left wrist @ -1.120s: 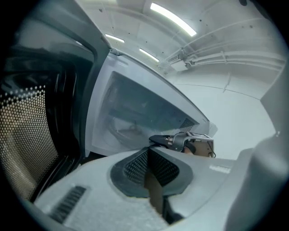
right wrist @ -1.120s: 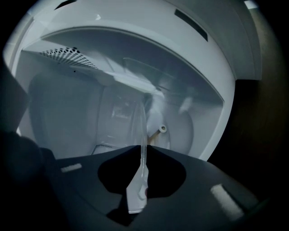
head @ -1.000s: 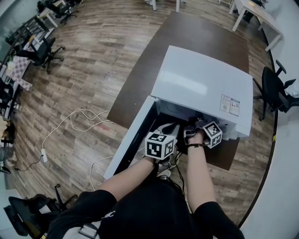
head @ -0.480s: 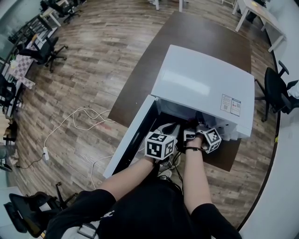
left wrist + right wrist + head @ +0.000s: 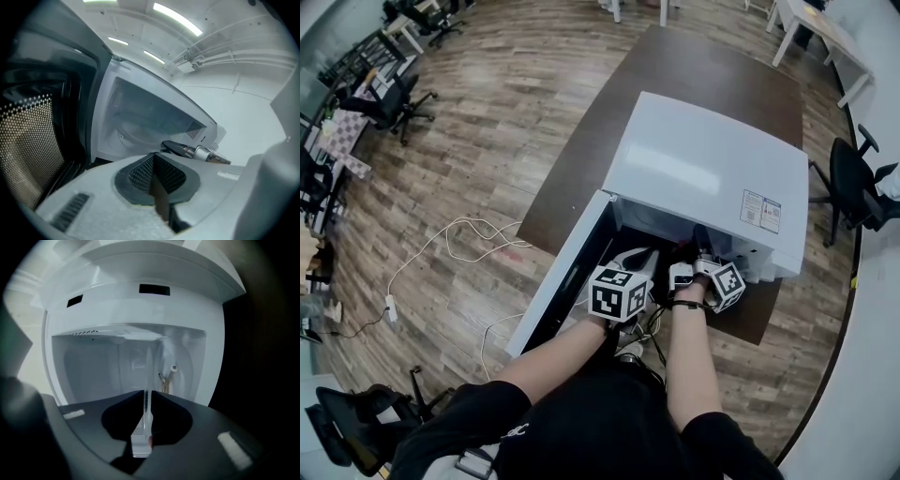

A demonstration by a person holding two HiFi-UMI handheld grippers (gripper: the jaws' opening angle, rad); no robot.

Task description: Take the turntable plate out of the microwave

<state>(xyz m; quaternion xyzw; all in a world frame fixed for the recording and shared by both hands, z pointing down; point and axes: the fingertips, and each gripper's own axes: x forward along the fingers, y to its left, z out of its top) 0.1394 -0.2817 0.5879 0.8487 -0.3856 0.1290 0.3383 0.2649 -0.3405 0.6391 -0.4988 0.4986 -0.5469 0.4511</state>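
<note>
At microwave (image 5: 703,178) mouth, right gripper (image 5: 145,397) fingers pinch turntable plate (image 5: 142,439) edge, visible only in own view; left gripper (image 5: 153,157) fingers together.

Your white microwave (image 5: 703,178) on a dark brown table (image 5: 694,66); clear glass plate (image 5: 146,401); grey-brown wood-grain floor (image 5: 487,141); your black-and-white squared cubes (image 5: 621,292).

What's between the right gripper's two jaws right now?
The right gripper view shows the clear glass turntable plate, edge-on, between the jaws of the right gripper, which have just been opening a little.
</note>
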